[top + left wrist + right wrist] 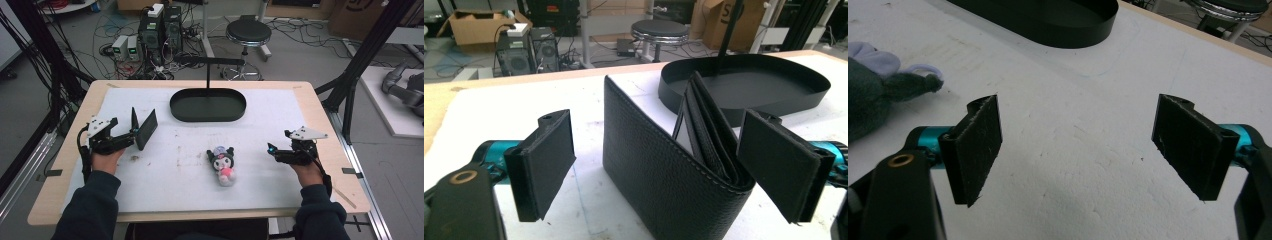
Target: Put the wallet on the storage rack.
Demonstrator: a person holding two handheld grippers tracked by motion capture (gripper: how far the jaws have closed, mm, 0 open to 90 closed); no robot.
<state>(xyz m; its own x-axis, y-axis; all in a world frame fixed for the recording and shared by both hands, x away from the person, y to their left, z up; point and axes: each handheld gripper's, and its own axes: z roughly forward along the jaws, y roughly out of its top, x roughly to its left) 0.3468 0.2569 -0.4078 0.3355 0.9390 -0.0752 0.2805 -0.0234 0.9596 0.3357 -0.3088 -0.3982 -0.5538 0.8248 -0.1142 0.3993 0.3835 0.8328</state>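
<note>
Table (320, 107): wooden top, covered by a white mat (165, 170) bearing a few small dark marks.
Tray (208, 105): black oval with a low wall, at the far middle of the mat; a thin black post rises at its far edge and carries a crossbar.
Person: dark sleeves enter from the near edge, one hand on each gripper.
Wallet (664, 170): black leather, stitched edge, standing on its edge on the left part of the mat, partly splayed so the inner folds show; well apart from the tray.
Left gripper (135, 132): jaws spread wide, one pad on each side of the wallet. In the left gripper view the right pad (781, 167) lies very close to the wallet's fold; contact there cannot be confirmed. The left pad stands clear of the leather.
Right gripper (272, 150): low over bare mat at the right side, jaws spread wide with nothing between them.
Plush toy (223, 162): small dark-headed figure with a pink front, lying on the mat near the middle, between the two grippers and nearer the right one.
</note>
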